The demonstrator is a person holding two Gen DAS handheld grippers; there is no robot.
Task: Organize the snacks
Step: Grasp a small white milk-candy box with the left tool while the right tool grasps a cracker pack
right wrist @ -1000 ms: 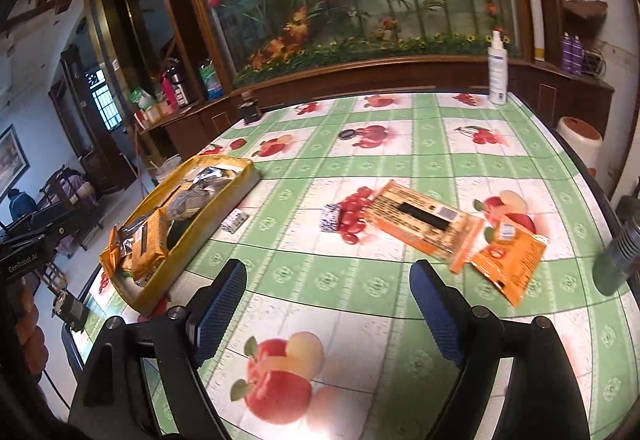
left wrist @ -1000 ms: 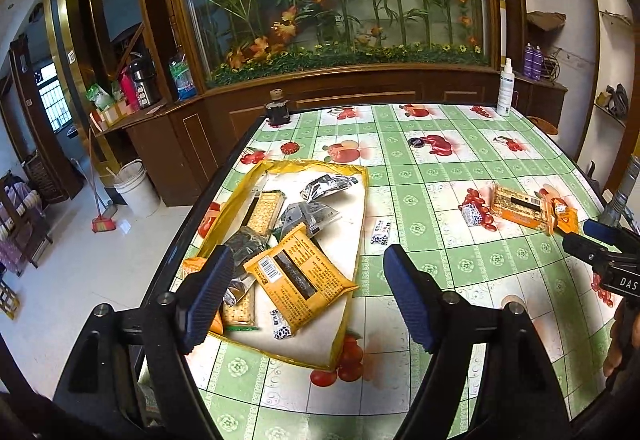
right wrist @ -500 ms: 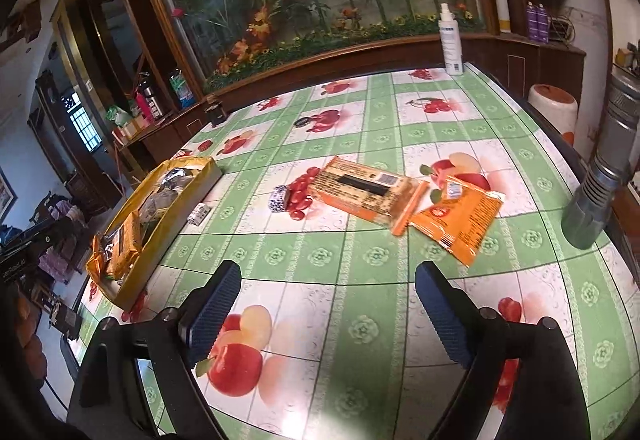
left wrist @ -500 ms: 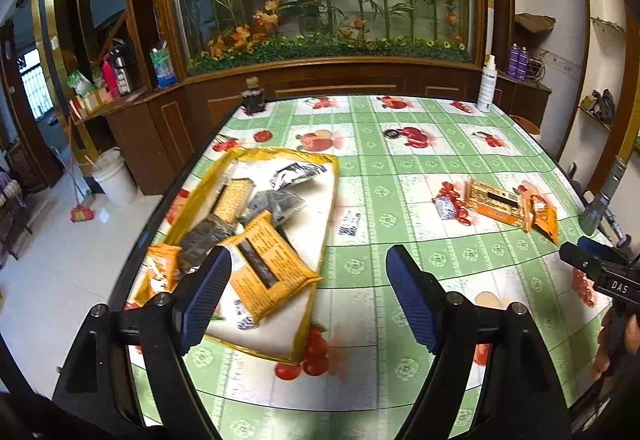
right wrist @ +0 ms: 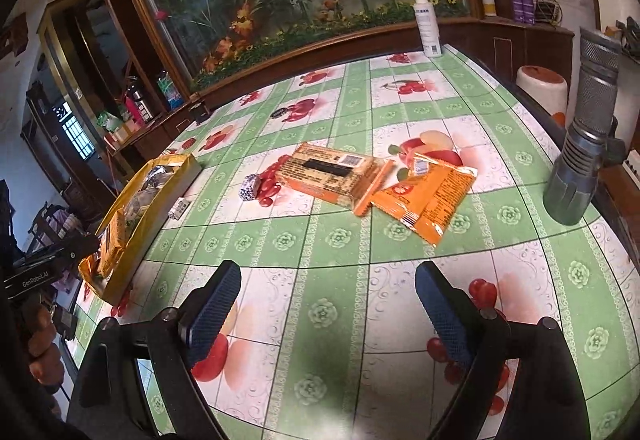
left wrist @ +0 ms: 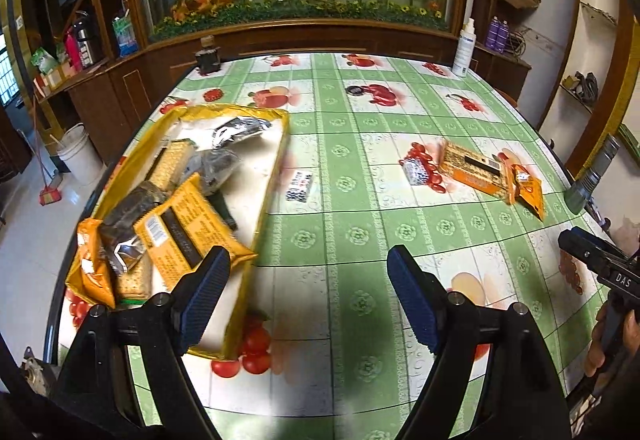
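Both views pulled back since earlier — left tongs (left wrist: pixel 308 292) and right tongs (right wrist: pixel 328 304) gape empty; orange packets (right wrist: pixel 426 196) right, tray (left wrist: pixel 276 160) left.

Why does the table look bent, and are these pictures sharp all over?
Left wrist view: the fisheye lens bows the table edges; snacks in the yellow tray look crisp, corners go dark. Right wrist view: same bending, the orange packet is slightly soft, the flashlight leans with the distortion.
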